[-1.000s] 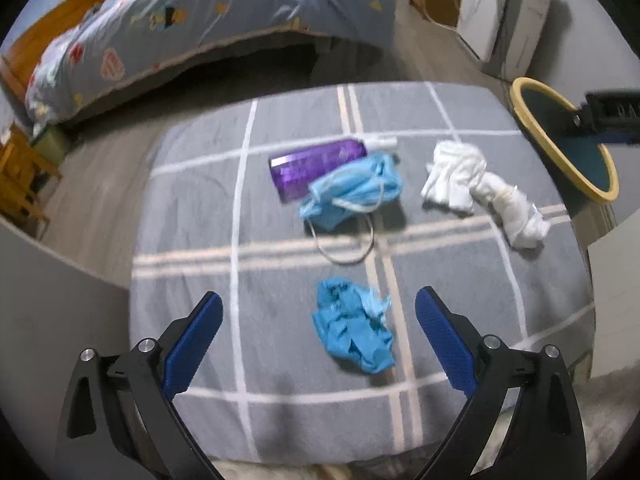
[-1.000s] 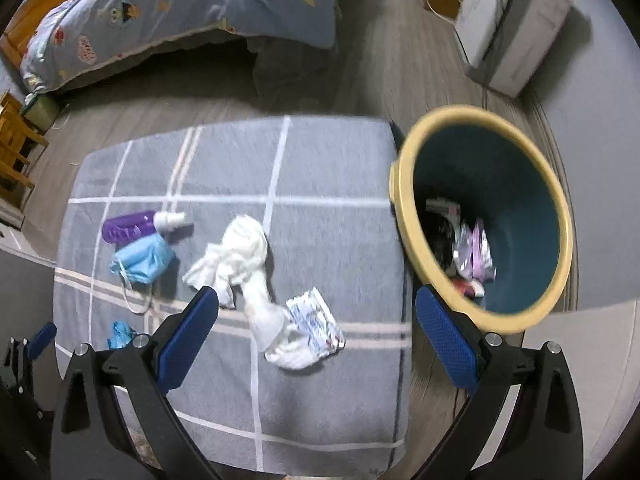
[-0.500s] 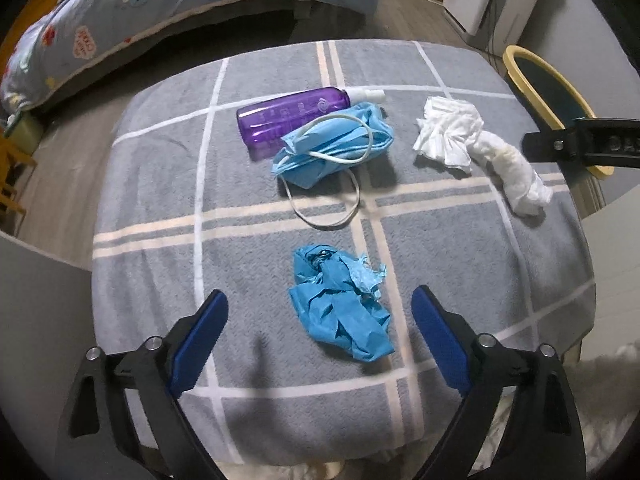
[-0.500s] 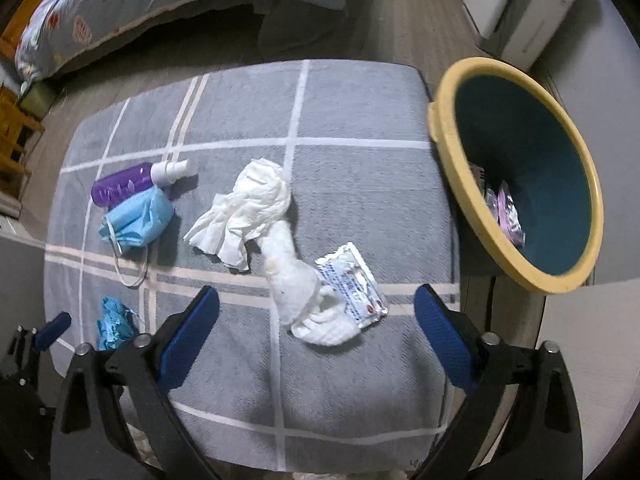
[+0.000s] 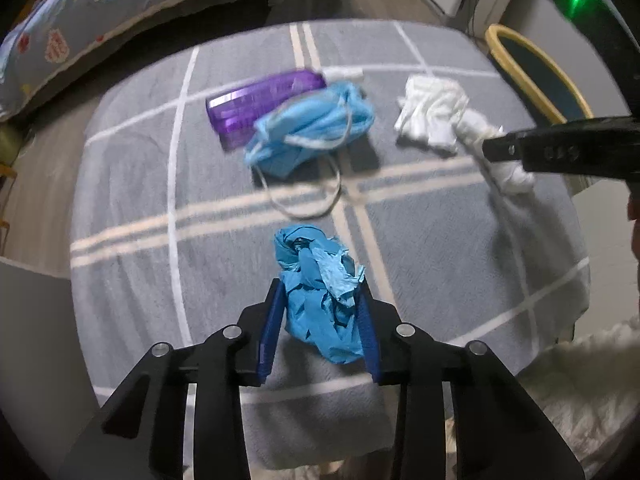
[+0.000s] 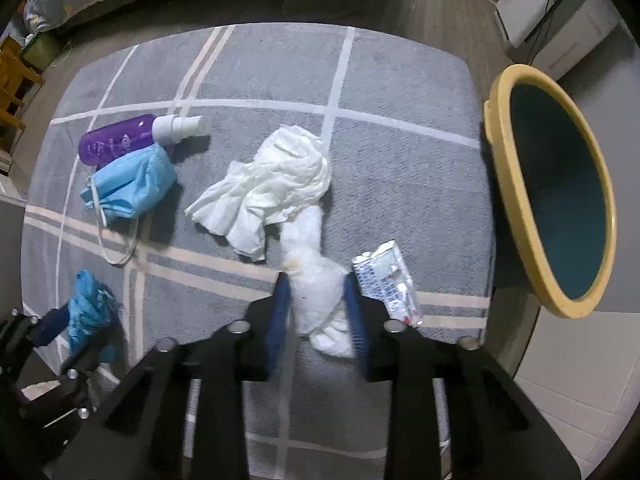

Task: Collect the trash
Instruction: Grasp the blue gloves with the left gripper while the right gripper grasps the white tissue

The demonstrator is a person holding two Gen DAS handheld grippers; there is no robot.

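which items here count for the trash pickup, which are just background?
Job:
- crumpled blue glove, pinched in left gripper
- twisted white tissue wad, pinched in right gripper
- blue face mask
- printed foil wrapper
- purple spray bottle
- yellow-rimmed teal bin

Background:
- grey checked rug
- patterned bedspread
- white appliance

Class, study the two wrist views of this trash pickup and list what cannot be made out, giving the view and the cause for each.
- Bin contents: right wrist view, dark interior and near wall hide them.
- Packet print: right wrist view, too small.
- Purple bottle label: left wrist view, motion blur.
- White tissue far end: left wrist view, behind the right gripper.
- Blue wad underside: left wrist view, between the left gripper fingers.
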